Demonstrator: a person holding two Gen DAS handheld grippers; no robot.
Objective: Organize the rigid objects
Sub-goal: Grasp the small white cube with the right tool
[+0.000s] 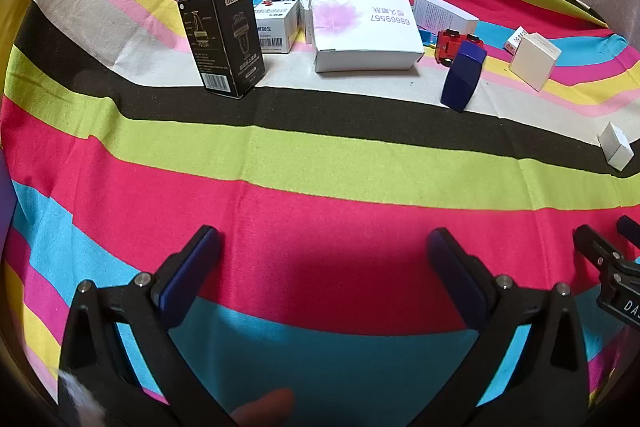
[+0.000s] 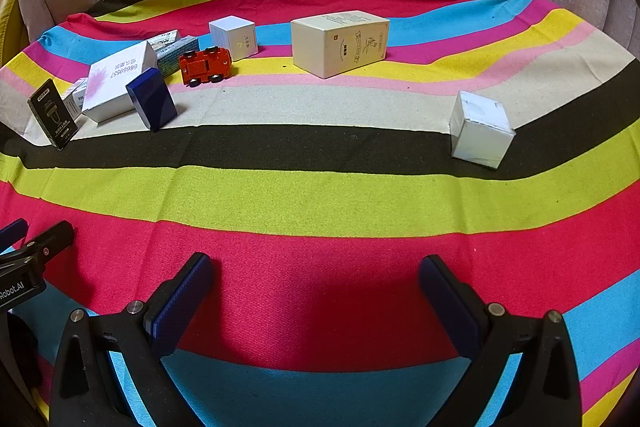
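Striped cloth (image 2: 320, 199) spread wide, boxes scattered along its far side.
Left gripper (image 1: 324, 251) and right gripper (image 2: 316, 275) both hover over the red stripe, jaws spread apart, nothing between them. From the right wrist: red toy car (image 2: 205, 65) at eleven o'clock, blue box (image 2: 152, 99) just beside it, small white box (image 2: 480, 131) alone at two o'clock.

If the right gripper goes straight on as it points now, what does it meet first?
Probably only the striped cloth. The right gripper stands open and empty, tilted down, and no box lies directly ahead of it.
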